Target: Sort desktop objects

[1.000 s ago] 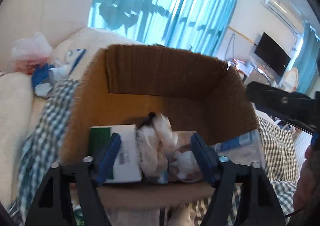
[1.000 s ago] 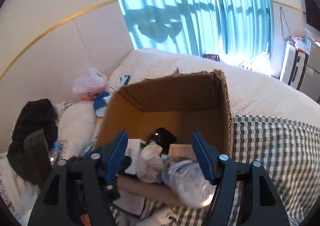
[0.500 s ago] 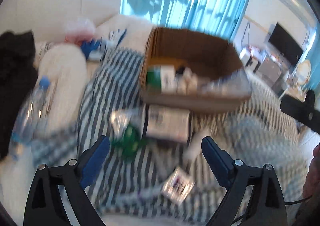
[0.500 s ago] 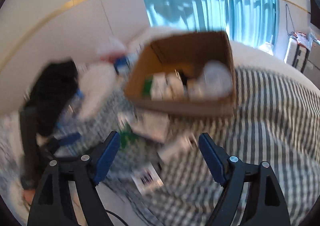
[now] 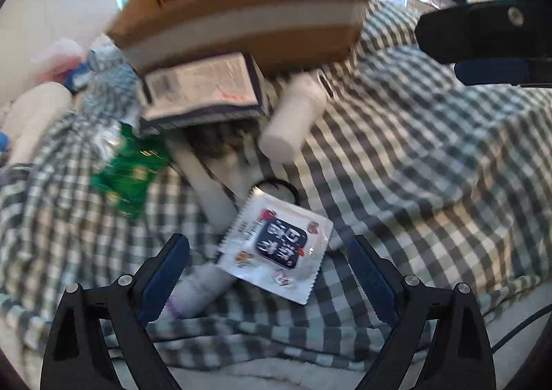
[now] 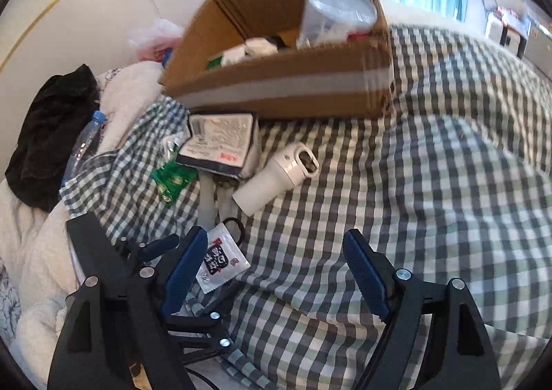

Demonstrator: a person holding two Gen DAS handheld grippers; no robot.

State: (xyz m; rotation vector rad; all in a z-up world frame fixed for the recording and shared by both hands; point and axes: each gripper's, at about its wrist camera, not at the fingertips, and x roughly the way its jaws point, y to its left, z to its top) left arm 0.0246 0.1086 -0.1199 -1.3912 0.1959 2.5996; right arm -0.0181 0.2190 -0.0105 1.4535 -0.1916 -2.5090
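The left claw (image 5: 269,269) stands wide open and empty, its blue pads low in the left wrist frame. Straight ahead of it, between the two pads and just above them in the frame, lies a white snack packet (image 5: 277,247) with a dark printed label. The packet lies flat on the checked blanket (image 5: 431,155), turned cornerwise, with its lower left edge resting over a white tube (image 5: 198,290). The tube's long axis runs from lower left to upper right, under the packet.

The right claw (image 6: 276,266) is open and empty too. In its frame the same packet (image 6: 222,264) sits at the lower left, just beside its left pad and off its centre line, with only bare blanket between its pads. So the left claw looks the nearer and better lined up; judging by this, it need only go forward and down to take the packet.

Further up in the left wrist frame lie a white bottle (image 5: 293,121) on its side, a green wrapper (image 5: 129,169) at the left, and a flat box (image 5: 203,90) touching the front of the cardboard box (image 5: 241,21). That cardboard box, at the top centre of both frames, already holds a clear cup (image 6: 333,16) and other small things, and seems the place for the loose items.
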